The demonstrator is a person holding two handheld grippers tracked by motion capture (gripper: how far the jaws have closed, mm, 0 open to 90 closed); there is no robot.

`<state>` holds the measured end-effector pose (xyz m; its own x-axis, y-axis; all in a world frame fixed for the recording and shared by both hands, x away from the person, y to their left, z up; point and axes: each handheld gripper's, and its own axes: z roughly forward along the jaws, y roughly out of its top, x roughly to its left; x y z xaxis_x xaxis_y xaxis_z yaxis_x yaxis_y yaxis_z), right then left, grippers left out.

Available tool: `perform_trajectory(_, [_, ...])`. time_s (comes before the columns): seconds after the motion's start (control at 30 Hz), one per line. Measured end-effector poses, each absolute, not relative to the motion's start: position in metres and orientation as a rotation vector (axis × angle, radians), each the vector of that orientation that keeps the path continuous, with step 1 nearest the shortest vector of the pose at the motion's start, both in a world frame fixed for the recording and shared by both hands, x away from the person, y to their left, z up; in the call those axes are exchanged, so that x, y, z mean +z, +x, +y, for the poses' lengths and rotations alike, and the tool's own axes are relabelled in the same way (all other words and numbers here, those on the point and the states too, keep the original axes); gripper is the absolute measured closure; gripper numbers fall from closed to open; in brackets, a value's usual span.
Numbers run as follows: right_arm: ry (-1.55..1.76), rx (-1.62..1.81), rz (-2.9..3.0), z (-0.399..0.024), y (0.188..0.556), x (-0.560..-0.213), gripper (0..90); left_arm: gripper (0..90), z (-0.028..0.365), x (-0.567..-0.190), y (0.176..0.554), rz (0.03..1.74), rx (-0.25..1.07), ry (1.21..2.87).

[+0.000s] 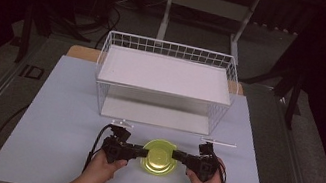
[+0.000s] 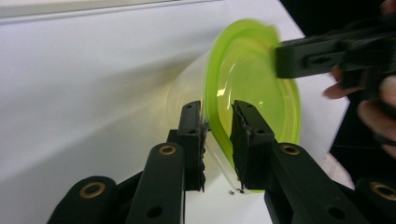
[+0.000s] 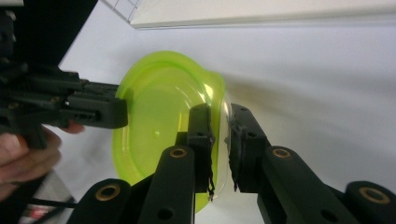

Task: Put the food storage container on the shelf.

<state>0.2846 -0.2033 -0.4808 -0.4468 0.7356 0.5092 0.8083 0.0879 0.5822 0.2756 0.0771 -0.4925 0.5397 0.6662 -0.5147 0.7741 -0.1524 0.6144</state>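
Green-lidded clear tub [image 1: 158,156]: it sits on the white table [image 1: 59,119] between my two grippers, just in front of the wire basket [image 1: 165,82]. My left gripper [image 1: 144,152] is clamped on the tub's rim at one side; in the left gripper view [image 2: 218,140] one jaw lies outside the clear wall and the other on the green lid, with the rim pinched between the pads. My right gripper [image 1: 175,155] grasps the opposite edge in the same way; in the right gripper view [image 3: 220,144] the lid's lip and clear wall pass between its two jaws. Each gripper's far counterpart meets the lid's opposite edge. Beyond the jaws stands the basket, with a white shelf board [image 1: 166,73] inside it.
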Motion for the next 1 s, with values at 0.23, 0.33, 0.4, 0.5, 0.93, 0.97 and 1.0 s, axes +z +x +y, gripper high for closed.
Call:
perform_trajectory(0.23, [-1.547, -1.325, -2.398, -0.193, 0.273, -0.471, 80.4, 80.4, 0.083, -0.482, 0.276, 1.183, -0.12, 1.864])
perform_trajectory(0.33, [-1.537, -1.346, -2.418, -0.192, 0.271, -0.466, 80.4, 80.6, 0.085, -0.476, 0.276, 1.173, -0.124, 1.856])
perform_trajectory(0.4, [-1.528, -1.369, -2.417, -0.191, 0.27, -0.461, 80.5, 80.7, 0.086, -0.47, 0.275, 1.163, -0.108, 1.857])
perform_trajectory(0.5, [-1.522, -1.404, -2.41, -0.191, 0.269, -0.453, 80.4, 80.8, 0.087, -0.459, 0.273, 1.155, -0.094, 1.843])
perform_trajectory(0.93, [-1.474, -1.57, -2.447, -0.188, 0.267, -0.391, 80.4, 80.8, 0.094, -0.389, 0.275, 1.082, 0.007, 1.825])
perform_trajectory(0.97, [-1.471, -1.586, -2.443, -0.187, 0.268, -0.387, 80.4, 80.8, 0.095, -0.384, 0.276, 1.077, 0.017, 1.823])
perform_trajectory(1.0, [-1.469, -1.598, -2.436, -0.187, 0.269, -0.382, 80.4, 80.8, 0.095, -0.379, 0.276, 1.076, 0.023, 1.824])
